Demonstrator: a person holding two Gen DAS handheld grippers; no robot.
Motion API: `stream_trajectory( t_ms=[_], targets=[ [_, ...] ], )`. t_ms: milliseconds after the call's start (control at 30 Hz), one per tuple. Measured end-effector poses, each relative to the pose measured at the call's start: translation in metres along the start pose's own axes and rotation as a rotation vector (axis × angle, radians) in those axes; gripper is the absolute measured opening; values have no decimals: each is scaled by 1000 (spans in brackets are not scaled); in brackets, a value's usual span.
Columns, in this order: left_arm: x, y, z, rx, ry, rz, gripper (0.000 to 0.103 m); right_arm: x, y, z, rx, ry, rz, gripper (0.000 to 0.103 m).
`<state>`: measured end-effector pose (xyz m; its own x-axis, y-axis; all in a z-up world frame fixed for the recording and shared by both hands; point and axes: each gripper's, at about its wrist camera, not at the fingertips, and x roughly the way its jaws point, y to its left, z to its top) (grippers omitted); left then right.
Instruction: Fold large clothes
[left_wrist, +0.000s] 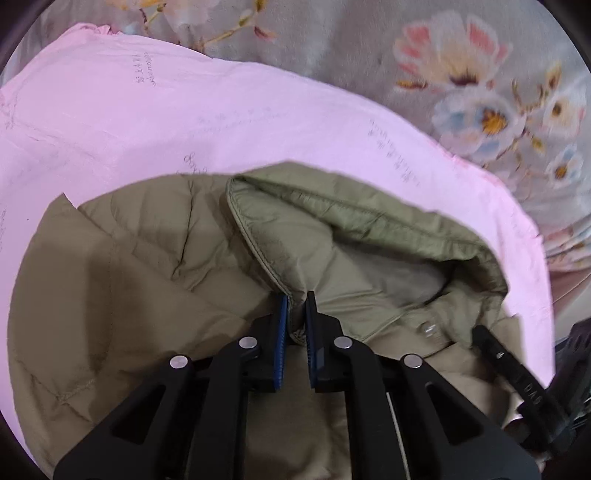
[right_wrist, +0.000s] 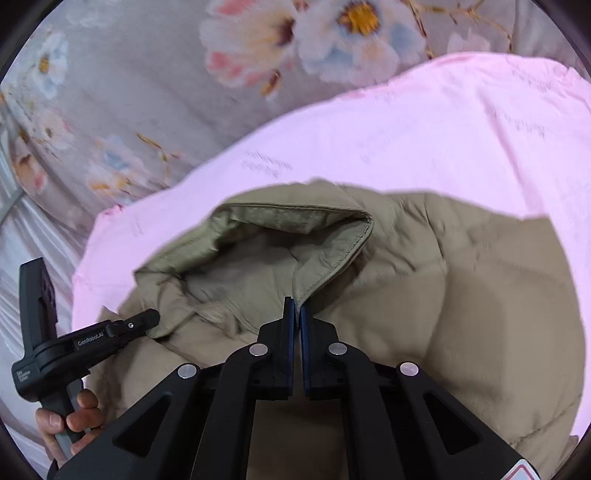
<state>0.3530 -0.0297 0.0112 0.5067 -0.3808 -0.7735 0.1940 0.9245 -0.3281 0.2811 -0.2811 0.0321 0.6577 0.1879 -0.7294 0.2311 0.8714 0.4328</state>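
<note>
The left gripper (left_wrist: 295, 314) is seen closed down on a fold of olive fabric at the base of the hood, its 2 blue pads nearly together with the cloth bunched between them. The right gripper (right_wrist: 297, 314) is shut in the same way on the opposite side of the hood base; a thin edge of fabric appears to be pinched there, though blur makes the hold less certain.

The padded jacket (left_wrist: 147, 277) is spread on a pink sheet (left_wrist: 110, 110), which is laid over a floral bedcover (left_wrist: 461, 74).

In the left wrist view, the hood (left_wrist: 351, 240) is found from 12 to 2 o'clock of the tool, with the jacket body running off toward 9 o'clock. In the right wrist view the hood (right_wrist: 266, 251) is found from 10 to 12 o'clock, with the body toward 3 o'clock.

The hood opening is turned upward, its pale lining exposed. Its long axis is judged to run across between the 2 tools, and its crown points away from both. The jacket's own long axis is judged to run from the hood back under the tools. Neither gripper is clearly nearer: the collar is held at both ends, so a fold of the hood down over the body would be made by both together.
</note>
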Motion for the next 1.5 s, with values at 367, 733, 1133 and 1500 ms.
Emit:
stream_trajectory(
  t_ms=[367,733,1133,1500],
  targets=[
    [6,-15,-16,130,-77,131,10,14,-3,-7,-38,19,-49,0],
    [-66,16,37,6,-150,79,36,-51,6,32,-4,-120,-1,17],
    [37,18,84,-110,96,14,25,45,32,51,-159,63,-14,18],
    [26,3,22,145,-21,169,17,41,7,17,-232,35,-123,2]
  ],
)
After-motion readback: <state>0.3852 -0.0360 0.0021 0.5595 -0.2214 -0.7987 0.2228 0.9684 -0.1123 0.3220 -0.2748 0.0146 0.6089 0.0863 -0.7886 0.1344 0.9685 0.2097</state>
